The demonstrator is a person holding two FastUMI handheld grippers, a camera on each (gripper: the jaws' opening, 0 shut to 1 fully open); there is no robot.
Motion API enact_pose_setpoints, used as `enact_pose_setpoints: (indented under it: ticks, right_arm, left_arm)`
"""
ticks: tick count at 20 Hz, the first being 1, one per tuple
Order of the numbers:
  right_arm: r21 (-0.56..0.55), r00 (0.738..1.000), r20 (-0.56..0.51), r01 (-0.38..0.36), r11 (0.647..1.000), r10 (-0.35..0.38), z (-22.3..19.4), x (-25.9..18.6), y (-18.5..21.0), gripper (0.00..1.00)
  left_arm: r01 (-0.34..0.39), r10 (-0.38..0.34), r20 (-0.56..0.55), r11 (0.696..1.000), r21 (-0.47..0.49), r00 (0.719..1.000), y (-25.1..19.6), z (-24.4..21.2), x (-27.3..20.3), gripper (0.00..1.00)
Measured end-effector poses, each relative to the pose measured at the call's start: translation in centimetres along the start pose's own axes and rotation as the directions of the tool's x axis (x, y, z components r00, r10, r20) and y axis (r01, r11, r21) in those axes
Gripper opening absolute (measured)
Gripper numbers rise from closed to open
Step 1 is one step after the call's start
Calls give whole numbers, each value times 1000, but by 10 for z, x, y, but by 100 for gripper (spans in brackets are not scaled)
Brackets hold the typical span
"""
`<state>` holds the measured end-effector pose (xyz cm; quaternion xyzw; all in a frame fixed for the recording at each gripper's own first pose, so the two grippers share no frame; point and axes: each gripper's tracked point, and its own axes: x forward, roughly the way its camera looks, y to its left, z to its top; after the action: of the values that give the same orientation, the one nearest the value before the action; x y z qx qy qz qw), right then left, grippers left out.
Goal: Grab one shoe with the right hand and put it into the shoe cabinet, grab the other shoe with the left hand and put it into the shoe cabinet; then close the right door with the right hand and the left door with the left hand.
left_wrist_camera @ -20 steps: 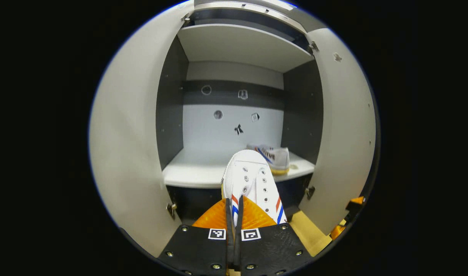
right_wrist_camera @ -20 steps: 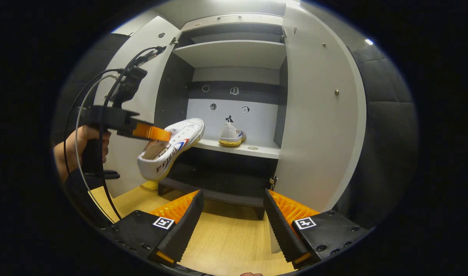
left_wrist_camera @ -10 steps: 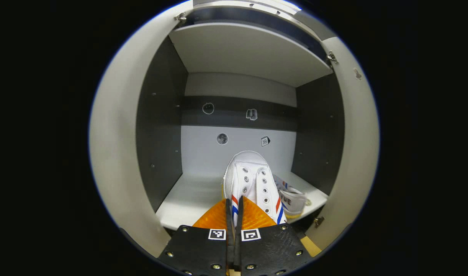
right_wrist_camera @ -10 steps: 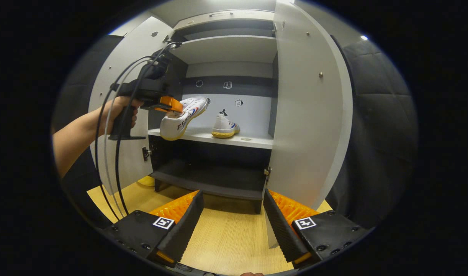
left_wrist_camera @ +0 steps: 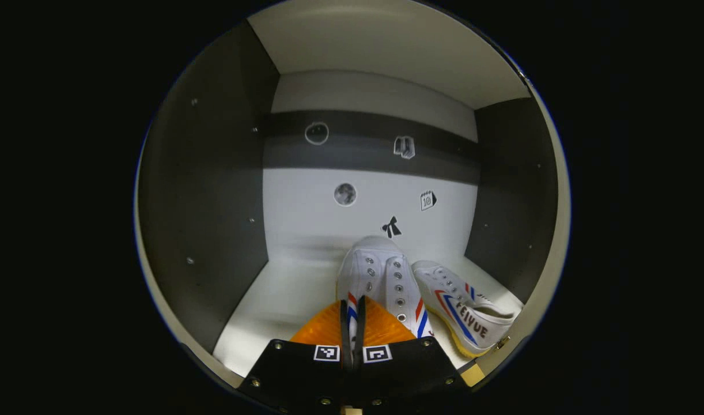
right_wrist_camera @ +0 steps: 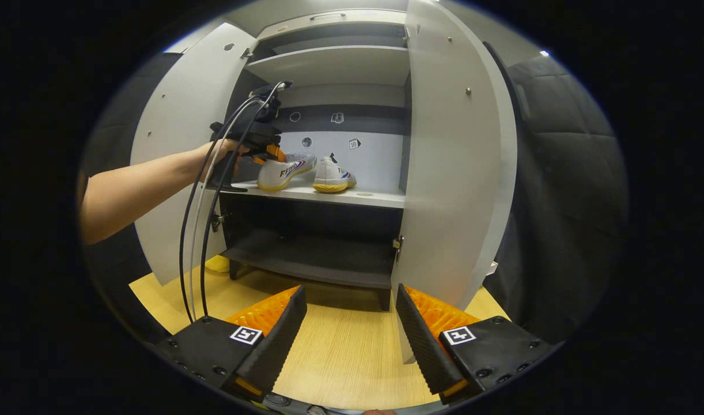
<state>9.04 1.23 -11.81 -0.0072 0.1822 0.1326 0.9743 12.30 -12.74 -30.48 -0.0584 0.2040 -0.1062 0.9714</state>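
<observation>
My left gripper [left_wrist_camera: 352,308] is shut on the heel collar of a white shoe [left_wrist_camera: 378,279] with red and blue stripes, inside the cabinet over the middle shelf [left_wrist_camera: 271,300]. The other white shoe [left_wrist_camera: 464,311] lies on that shelf just to its right. From the right gripper view, the held shoe [right_wrist_camera: 286,170] rests at shelf level beside the second shoe [right_wrist_camera: 332,174], with the left gripper [right_wrist_camera: 268,153] and a person's arm reaching in. My right gripper [right_wrist_camera: 352,323] hangs open over the wooden floor in front of the cabinet, holding nothing.
Both cabinet doors stand open: the left door [right_wrist_camera: 173,150] and the right door [right_wrist_camera: 455,161]. A lower dark shelf [right_wrist_camera: 311,262] and an upper shelf [right_wrist_camera: 335,63] are bare. Cables [right_wrist_camera: 205,230] hang from the left gripper. Wooden floor [right_wrist_camera: 340,346] lies ahead.
My left gripper has carried the shoe forward into the cabinet and down to shelf level beside the other shoe. The right gripper has drawn back slightly and stays open.
</observation>
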Motion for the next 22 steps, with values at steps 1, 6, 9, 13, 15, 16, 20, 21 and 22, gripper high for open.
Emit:
enact_pose_setpoints:
  ticks: [1, 6, 9, 13, 15, 16, 20, 21, 22]
  right_arm:
    - [3, 1000, 0, 2, 1000, -2, 0, 0, 0, 98]
    - [14, 1000, 14, 14, 1000, -14, 3, 1, 1, 98]
    - [9, 999, 35, 22, 1000, -22, 11, -2, 1, 98]
    - [14, 997, 63, 35, 999, -35, 20, -10, 0, 98]
    - [12, 996, 77, 39, 999, -39, 27, -12, 1, 98]
    - [11, 995, 87, 41, 999, -42, 31, -15, 0, 98]
    - [1, 992, 121, 48, 999, -48, 45, -27, 2, 98]
    - [1, 990, 128, 50, 999, -50, 48, -30, 2, 98]
    - [1, 989, 136, 51, 999, -50, 51, -33, 3, 98]
  left_arm:
    - [-6, 6, -17, 1000, 4, 1000, -1, 0, 1, 0]
    - [-2, 3, -26, 1000, 31, 1000, -3, -5, 4, 0]
    - [-64, 59, 70, 996, 62, 996, 10, 21, -12, 23]
    - [-78, 59, 134, 987, 139, 989, 0, 29, -58, 81]
    - [-50, 24, 179, 989, 140, 983, -15, 32, -85, 81]
    - [-37, 7, 203, 989, 143, 979, -21, 33, -101, 81]
    - [-25, -17, 274, 989, 149, 962, -31, 40, -162, 81]
    - [-15, -26, 287, 990, 139, 958, -32, 40, -178, 81]
    - [-7, -33, 295, 991, 131, 955, -32, 42, -190, 81]
